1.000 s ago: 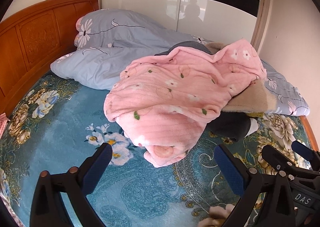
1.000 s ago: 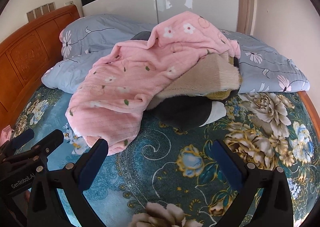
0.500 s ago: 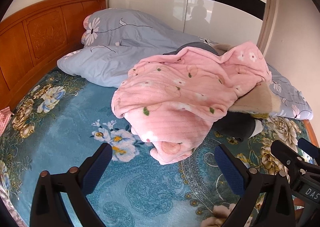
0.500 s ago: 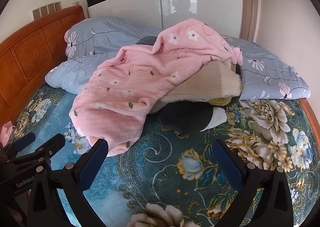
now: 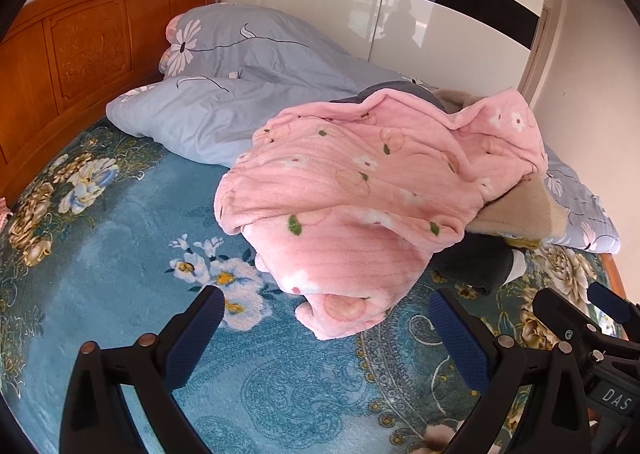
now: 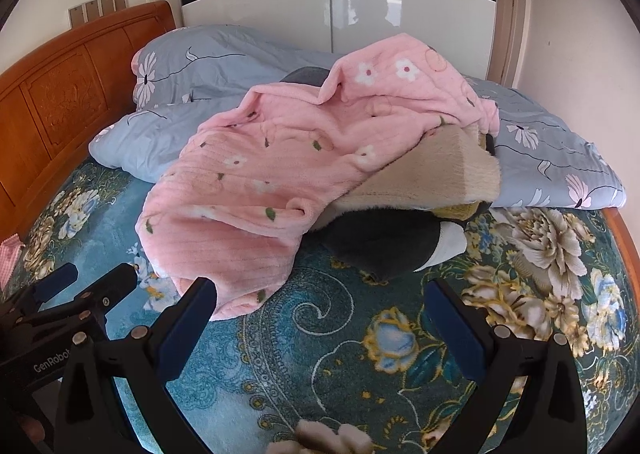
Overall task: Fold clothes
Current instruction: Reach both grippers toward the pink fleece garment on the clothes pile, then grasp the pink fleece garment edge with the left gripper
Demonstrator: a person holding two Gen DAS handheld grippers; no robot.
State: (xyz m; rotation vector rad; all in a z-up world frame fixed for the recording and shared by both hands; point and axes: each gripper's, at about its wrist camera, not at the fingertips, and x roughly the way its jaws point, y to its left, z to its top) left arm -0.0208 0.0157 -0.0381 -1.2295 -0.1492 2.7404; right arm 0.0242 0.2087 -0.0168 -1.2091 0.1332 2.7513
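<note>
A pink fleece garment with flower print (image 5: 360, 206) lies crumpled on top of a pile of clothes on the bed, also in the right wrist view (image 6: 280, 166). Under it lie a beige fuzzy garment (image 6: 432, 174) and a dark grey one with a white cuff (image 6: 384, 246). My left gripper (image 5: 326, 318) is open and empty, just in front of the pink garment's lower edge. My right gripper (image 6: 320, 310) is open and empty, near the pile's front. The right gripper shows at the right edge of the left view (image 5: 580, 330); the left gripper at the left edge of the right view (image 6: 80, 294).
The bed has a teal floral blanket (image 5: 120, 254). A grey-blue quilt with flowers (image 5: 248, 66) is bunched behind the pile. A wooden headboard (image 5: 80, 38) stands at left. A white wardrobe (image 6: 400, 6) and a wall stand behind. The bed's wooden edge (image 6: 624, 238) runs at right.
Both grippers have moved closer to the clothes pile, which appears larger and nearer. The left view has swung a little to the left. The clothes have not moved.
</note>
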